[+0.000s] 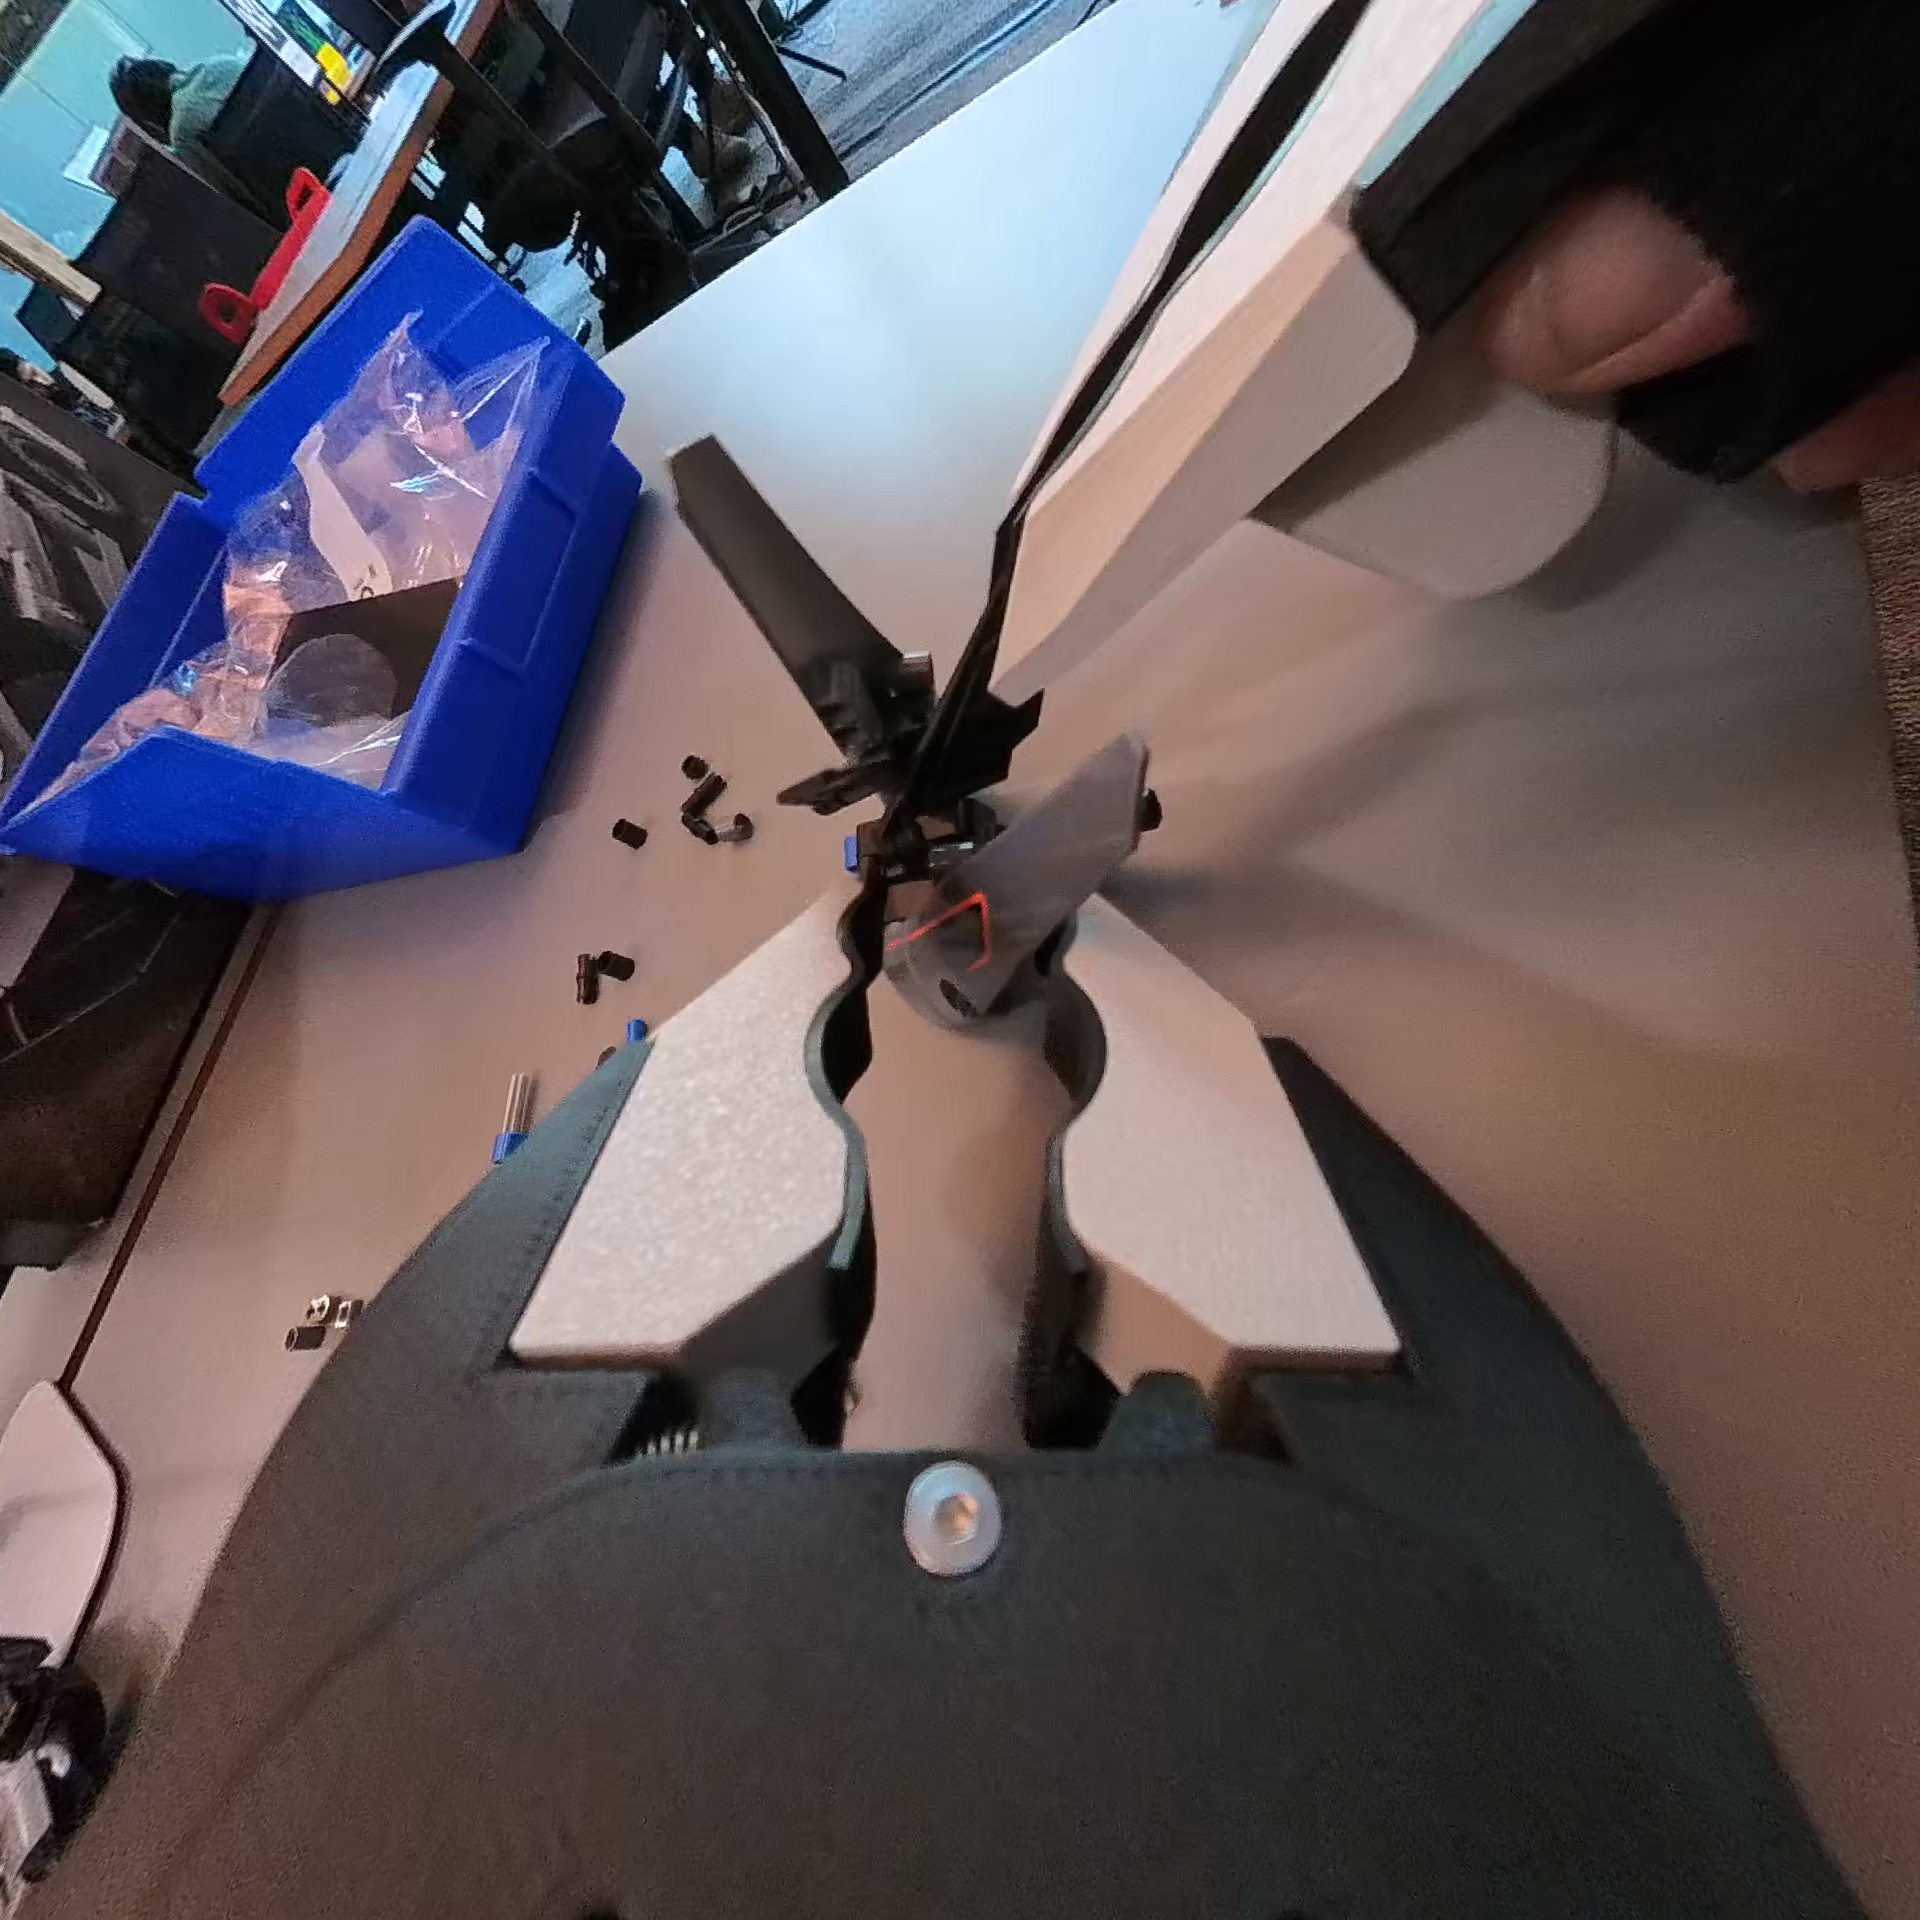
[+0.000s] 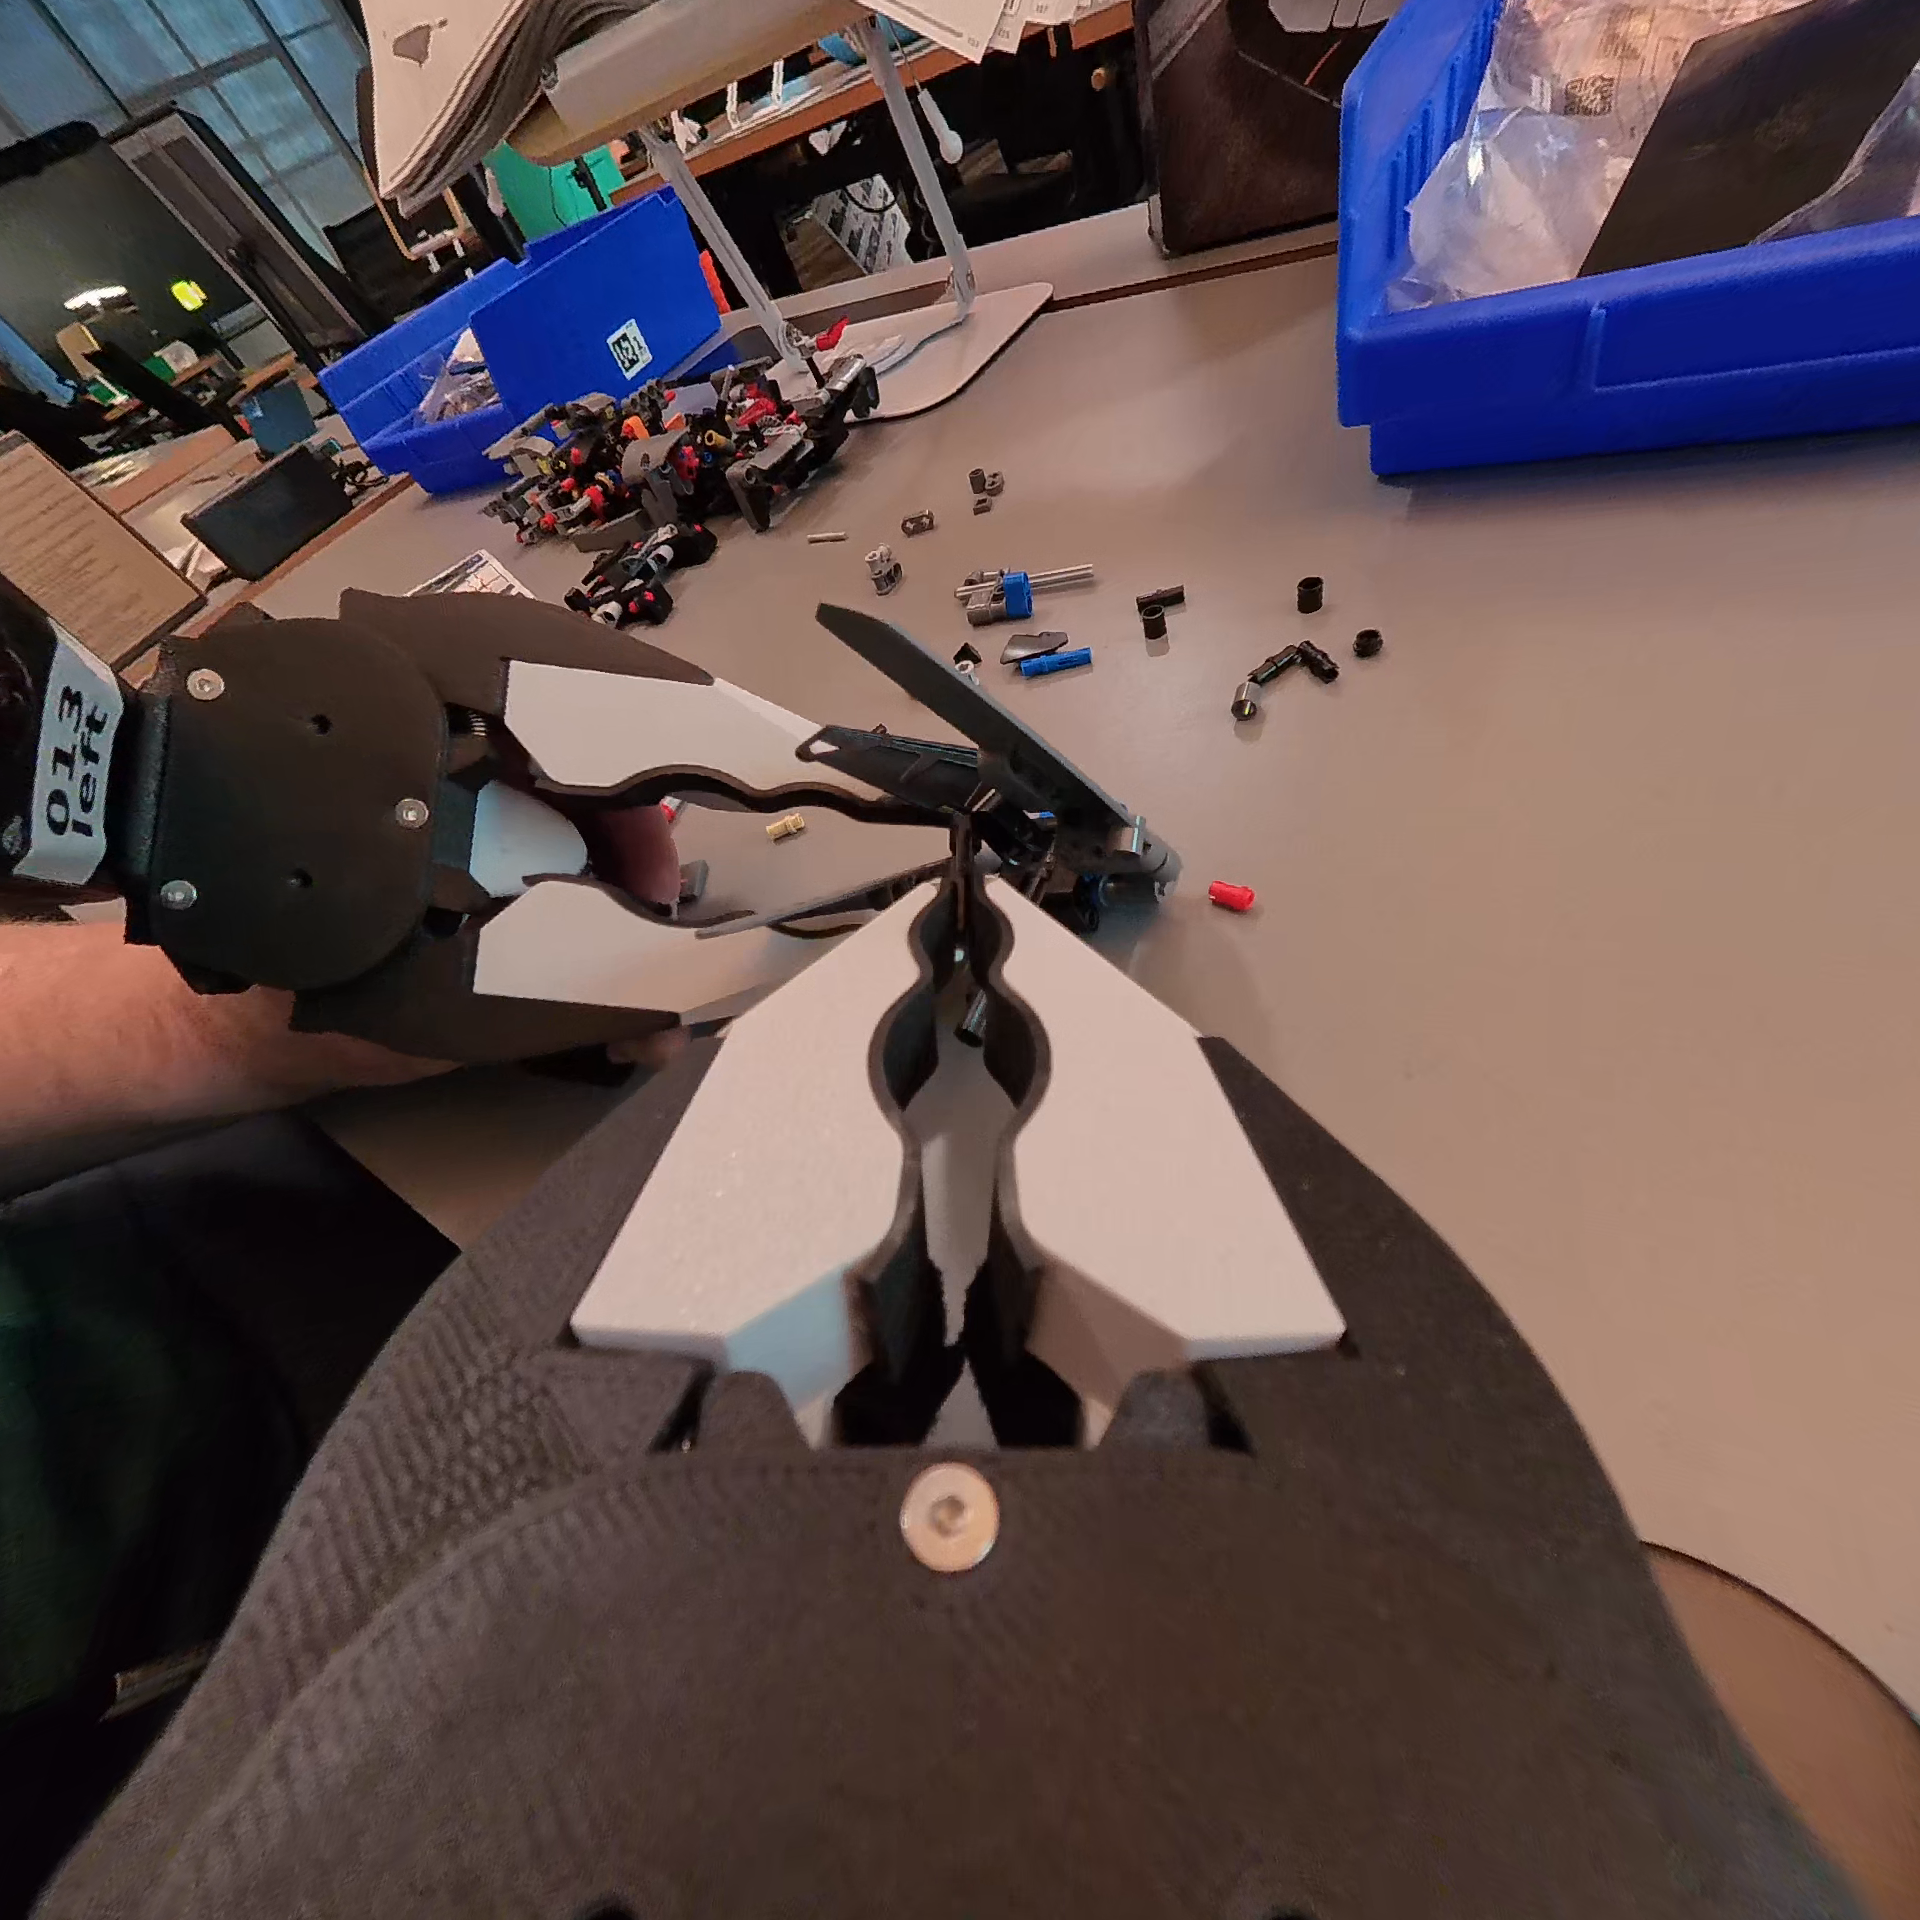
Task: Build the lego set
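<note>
My right gripper [image 2: 961, 894] had its fingers pressed nearly together, pinching a small black pin [image 2: 975, 1016] at the black subassembly [image 2: 997, 774]. Left gripper [image 2: 831, 852] was clamped on that subassembly's grey end, holding it just above the table [image 2: 1558, 935]. Loose pins [image 2: 1288, 665] lay beyond, blue bin [image 2: 1621, 343] further out. Risk as I judged it: the pin sat skewed in the pads, so pushing off-axis could eject it or twist the subassembly out of the left grip.
</note>
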A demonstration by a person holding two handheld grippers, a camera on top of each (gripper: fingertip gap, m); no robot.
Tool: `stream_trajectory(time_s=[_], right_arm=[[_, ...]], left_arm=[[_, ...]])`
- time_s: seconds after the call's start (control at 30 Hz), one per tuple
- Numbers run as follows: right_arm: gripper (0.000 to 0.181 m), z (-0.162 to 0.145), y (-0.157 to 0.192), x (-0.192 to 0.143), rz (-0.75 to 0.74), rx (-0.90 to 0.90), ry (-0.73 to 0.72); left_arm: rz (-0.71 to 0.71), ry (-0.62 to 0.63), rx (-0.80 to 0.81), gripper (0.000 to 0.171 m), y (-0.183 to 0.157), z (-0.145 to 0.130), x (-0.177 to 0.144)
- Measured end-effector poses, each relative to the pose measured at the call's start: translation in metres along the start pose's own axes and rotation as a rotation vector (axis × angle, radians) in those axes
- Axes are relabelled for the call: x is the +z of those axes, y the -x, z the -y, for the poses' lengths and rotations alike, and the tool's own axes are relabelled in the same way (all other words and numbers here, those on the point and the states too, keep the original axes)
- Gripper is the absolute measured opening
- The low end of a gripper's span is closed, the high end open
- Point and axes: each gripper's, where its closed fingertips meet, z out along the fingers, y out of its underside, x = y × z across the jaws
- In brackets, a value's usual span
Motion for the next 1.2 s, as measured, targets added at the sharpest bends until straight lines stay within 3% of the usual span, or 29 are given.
stream_trajectory(time_s=[0.27,1.2], right_arm=[[0.000,0.0008,0.0002,-0.0001,-0.006,-0.007,-0.003],[0.000,0.0049,-0.0006,0.0054,-0.107,-0.117,0.004]], left_arm=[[0.018,0.007,-0.005,0.023,0.0037,-0.0013,0.0012],[0.024,0.008,-0.032,0.038,0.0090,-0.0025,0.0018]])
